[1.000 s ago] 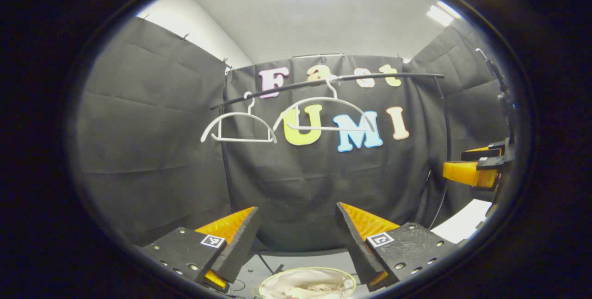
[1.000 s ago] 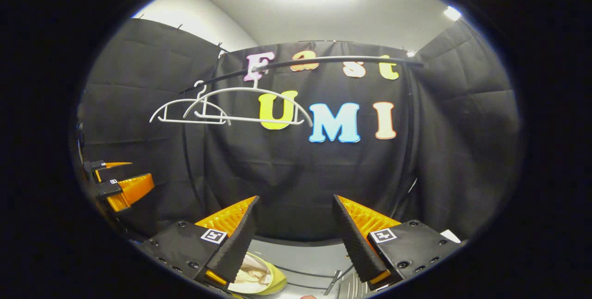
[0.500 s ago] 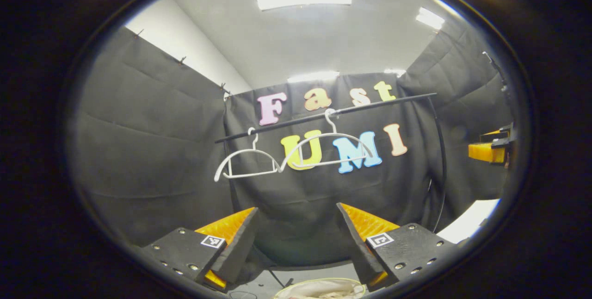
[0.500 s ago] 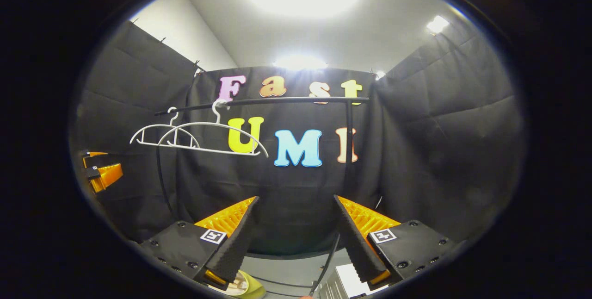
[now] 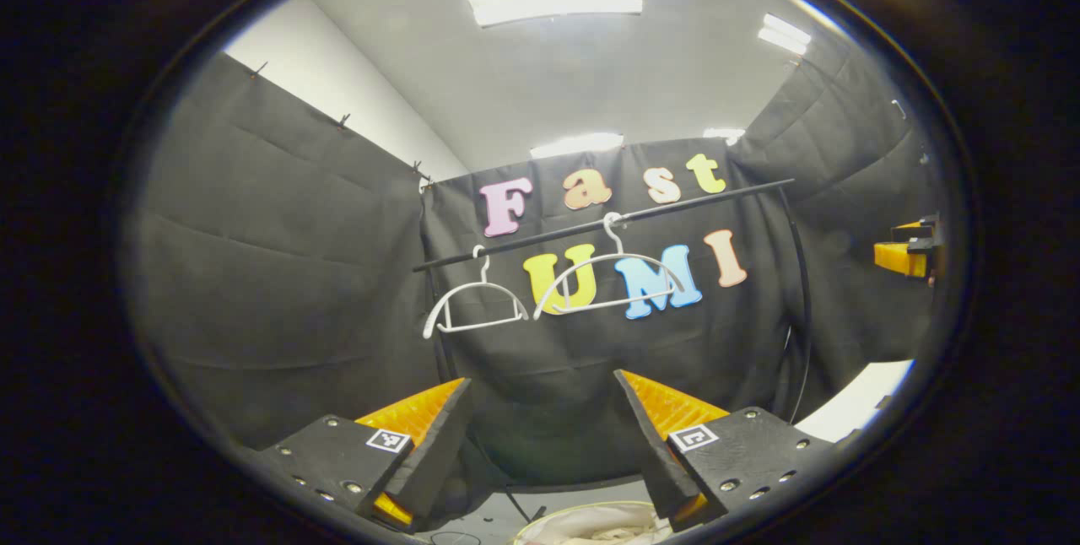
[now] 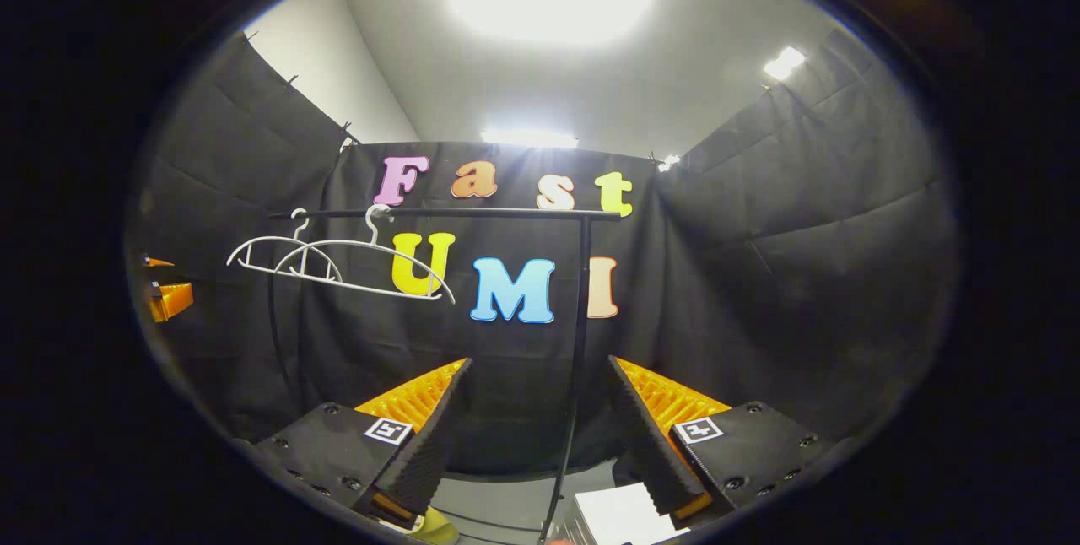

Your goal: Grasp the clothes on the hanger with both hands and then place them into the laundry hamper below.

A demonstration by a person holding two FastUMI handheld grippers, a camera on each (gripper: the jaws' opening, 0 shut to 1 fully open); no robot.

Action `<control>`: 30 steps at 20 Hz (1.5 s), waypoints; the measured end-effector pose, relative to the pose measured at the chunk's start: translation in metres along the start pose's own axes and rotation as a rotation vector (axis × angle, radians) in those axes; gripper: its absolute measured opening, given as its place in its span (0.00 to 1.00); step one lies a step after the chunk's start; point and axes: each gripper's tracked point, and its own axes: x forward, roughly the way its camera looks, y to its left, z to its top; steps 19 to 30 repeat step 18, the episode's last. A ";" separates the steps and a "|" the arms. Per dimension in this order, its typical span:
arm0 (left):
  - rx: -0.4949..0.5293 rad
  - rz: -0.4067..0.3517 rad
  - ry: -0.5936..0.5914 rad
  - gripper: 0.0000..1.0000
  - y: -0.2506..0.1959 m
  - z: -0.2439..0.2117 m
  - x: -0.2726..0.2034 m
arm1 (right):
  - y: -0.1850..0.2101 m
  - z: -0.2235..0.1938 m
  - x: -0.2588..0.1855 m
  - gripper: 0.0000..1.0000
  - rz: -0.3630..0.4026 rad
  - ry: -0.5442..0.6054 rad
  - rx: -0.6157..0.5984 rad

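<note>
Clothes (image 5: 591,528) lie pale and bunched in the laundry hamper (image 5: 548,524), low between and just below the left gripper (image 5: 540,435), fingers apart, holding nothing. Right gripper (image 6: 536,431) is likewise spread and empty; hamper rim at its lower left. Two white hangers (image 5: 607,283) hang bare at the left end of the rail (image 5: 607,220), well above. Rail upright (image 6: 578,342) stands before the right gripper. Judgement: deposit complete.
</note>
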 end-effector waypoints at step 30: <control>-0.049 0.080 0.012 0.95 0.027 -0.010 -0.011 | -0.020 -0.005 -0.001 0.94 -0.064 0.001 0.023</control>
